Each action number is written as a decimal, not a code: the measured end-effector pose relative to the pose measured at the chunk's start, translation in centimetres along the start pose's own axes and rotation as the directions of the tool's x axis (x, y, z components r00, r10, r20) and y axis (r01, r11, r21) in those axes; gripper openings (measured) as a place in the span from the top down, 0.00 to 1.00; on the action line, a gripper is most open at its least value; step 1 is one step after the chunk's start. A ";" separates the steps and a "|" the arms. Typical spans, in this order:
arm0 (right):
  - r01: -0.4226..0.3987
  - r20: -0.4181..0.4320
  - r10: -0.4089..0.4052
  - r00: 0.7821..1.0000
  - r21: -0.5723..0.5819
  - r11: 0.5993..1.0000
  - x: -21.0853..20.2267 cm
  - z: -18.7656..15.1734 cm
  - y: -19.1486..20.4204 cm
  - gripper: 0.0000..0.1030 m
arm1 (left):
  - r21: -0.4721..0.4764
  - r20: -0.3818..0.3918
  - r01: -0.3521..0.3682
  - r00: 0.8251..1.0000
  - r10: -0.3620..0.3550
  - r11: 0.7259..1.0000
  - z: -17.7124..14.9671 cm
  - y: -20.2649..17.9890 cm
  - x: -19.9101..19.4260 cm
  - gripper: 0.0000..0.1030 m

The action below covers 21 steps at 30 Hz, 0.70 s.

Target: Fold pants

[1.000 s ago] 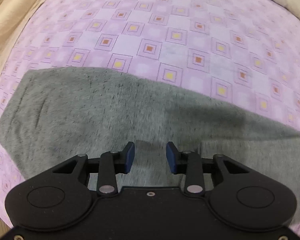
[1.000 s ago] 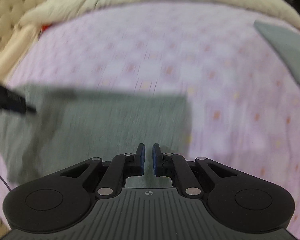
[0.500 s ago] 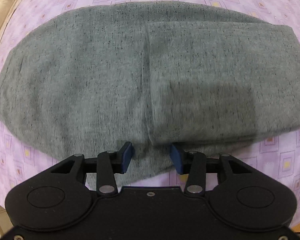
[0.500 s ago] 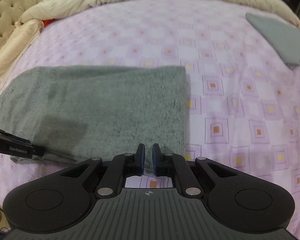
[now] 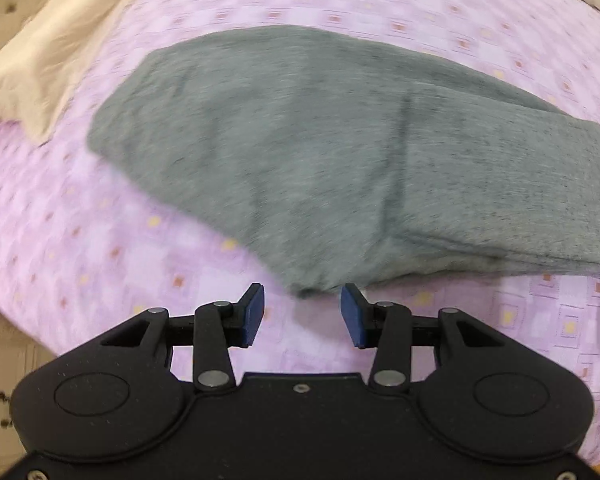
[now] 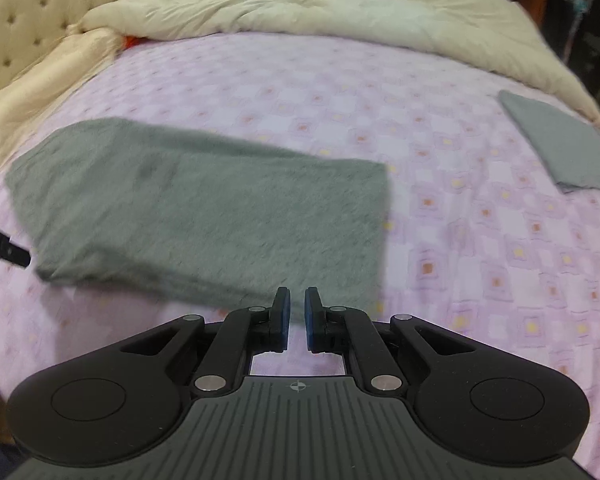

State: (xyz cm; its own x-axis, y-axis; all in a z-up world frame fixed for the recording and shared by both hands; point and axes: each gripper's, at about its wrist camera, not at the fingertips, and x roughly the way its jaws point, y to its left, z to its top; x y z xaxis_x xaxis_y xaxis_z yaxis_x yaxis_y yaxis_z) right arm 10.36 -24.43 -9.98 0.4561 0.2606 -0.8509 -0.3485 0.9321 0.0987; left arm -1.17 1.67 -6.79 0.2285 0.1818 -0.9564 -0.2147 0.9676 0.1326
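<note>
Above folded grey pants, left gripper jaws apart w/ nothing between, right gripper jaws nearly closed, empty.

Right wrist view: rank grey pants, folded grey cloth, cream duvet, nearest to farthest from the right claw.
1. Grey pants: just ahead of the right claw, left of centre.
2. Folded grey cloth: far right on the bed.
3. Cream duvet: bunched along the far edge.

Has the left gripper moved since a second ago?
Yes. The left gripper pulled back off the gray pants; it now hangs over the purple sheet.
</note>
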 end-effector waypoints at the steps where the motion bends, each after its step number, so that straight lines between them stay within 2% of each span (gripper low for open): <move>1: -0.019 -0.008 0.019 1.000 -0.010 1.000 0.0 -0.1 0.1 0.92 | -0.006 0.007 -0.012 1.000 0.012 1.000 -0.2 0.6 0.0 0.49; 6: -0.042 -0.013 0.042 0.999 -0.032 0.999 -0.4 -0.1 0.9 0.92 | -0.028 0.040 -0.074 0.996 0.075 0.997 -0.8 2.4 -0.4 0.49; 10: -0.046 -0.021 0.046 0.999 -0.014 0.999 -0.2 0.4 1.7 0.92 | -0.062 0.026 -0.065 0.997 0.067 0.996 -0.2 4.5 0.2 0.49; 16: -0.029 -0.012 0.029 1.000 -0.013 0.999 -0.1 1.5 4.3 0.92 | -0.096 0.047 -0.076 0.996 0.081 0.992 1.8 8.7 1.4 0.48; 21: -0.011 -0.003 0.011 1.000 0.054 0.998 0.2 3.5 7.8 0.92 | -0.093 0.066 -0.059 0.996 0.065 0.994 4.2 13.6 3.2 0.48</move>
State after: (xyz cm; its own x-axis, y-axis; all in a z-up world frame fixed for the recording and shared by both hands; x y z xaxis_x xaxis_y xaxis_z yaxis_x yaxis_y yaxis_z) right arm 10.62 -16.18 -7.60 0.4496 0.2703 -0.8513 -0.3090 0.9413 0.1357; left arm 0.67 16.10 -6.93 0.2765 0.2560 -0.9263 -0.3152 0.9347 0.1642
